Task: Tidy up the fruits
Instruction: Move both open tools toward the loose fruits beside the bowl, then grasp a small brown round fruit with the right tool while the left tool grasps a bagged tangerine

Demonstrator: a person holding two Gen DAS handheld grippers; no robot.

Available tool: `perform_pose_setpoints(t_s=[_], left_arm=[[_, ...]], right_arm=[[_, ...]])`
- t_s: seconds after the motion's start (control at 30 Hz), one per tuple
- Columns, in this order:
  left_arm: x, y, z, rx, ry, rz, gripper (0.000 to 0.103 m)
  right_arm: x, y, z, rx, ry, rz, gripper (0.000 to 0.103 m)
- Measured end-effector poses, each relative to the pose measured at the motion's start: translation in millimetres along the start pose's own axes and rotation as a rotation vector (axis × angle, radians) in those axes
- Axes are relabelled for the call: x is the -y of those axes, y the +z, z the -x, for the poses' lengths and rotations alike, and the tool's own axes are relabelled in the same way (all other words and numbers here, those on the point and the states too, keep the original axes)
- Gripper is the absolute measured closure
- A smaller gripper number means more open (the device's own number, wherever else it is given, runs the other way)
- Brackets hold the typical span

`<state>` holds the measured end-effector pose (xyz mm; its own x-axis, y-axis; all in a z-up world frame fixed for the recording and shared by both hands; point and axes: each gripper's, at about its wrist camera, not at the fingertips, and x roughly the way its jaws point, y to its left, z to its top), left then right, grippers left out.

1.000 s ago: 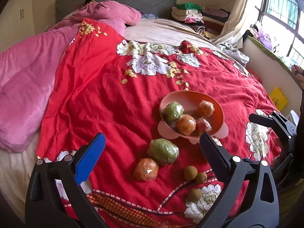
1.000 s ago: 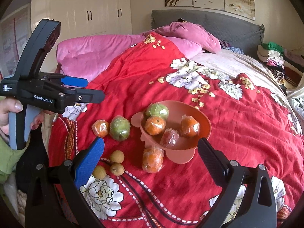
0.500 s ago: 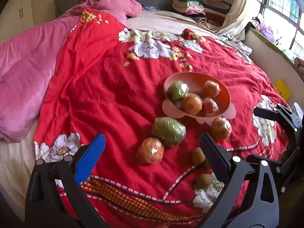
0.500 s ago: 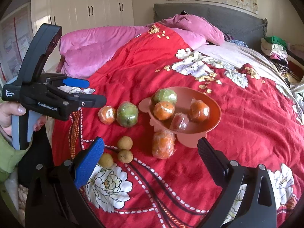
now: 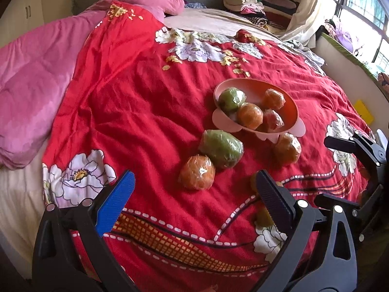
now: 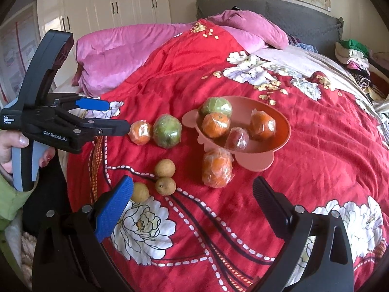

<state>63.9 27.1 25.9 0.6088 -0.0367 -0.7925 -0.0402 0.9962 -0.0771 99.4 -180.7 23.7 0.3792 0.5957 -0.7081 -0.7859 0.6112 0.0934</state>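
Bedroom, daylight from window (image 5: 362, 12) right of the jaws.
Grey headboard (image 6: 267, 12) ahead, white wardrobe (image 6: 109, 7) left, red floral bedspread (image 6: 316, 146) below.

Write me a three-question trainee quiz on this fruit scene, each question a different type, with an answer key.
1. Count: how many wrapped fruits lie inside the pink bowl?
2. True or false: the left hand-held gripper is shut on the wrapped orange nearest it.
3. Multiple choice: the three small brown fruits lie
A. in the bowl
B. on the red quilt, outside the bowl
C. on the pink duvet

Key:
1. Four: one green, two orange, one reddish.
2. False. Its jaws stand open and hold nothing; the orange rests on the quilt ahead.
3. B
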Motion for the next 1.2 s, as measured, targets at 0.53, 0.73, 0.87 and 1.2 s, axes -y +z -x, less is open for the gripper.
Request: perform_pose_setpoints(t_s=[0.53,0.73,0.87,1.2], left_arm=[[-5.6,-12.5,-8.3,-0.037,0.005,-0.003,0.010],[-4.1,-15.4,-11.4,-0.041,0.010,-0.016,0.010],[-5.0,-16.0,-12.0,-0.027,0.011,-0.016,0.010],[-5.6,-14.5,-19.2,-0.010,-0.031,-0.009,0.028]], right_arm=[[-4.9,-8.4,-10.2,-0.038,0.026,-0.018,0.006],[-6.9,-10.1,-15.7,-0.062,0.041,-0.015,0.024],[-10.1,-10.3,-22.1,-0.076,0.056,-0.006,0.041],[-14.0,-7.1,-44.8,-0.120,0.076,0.008,0.062]])
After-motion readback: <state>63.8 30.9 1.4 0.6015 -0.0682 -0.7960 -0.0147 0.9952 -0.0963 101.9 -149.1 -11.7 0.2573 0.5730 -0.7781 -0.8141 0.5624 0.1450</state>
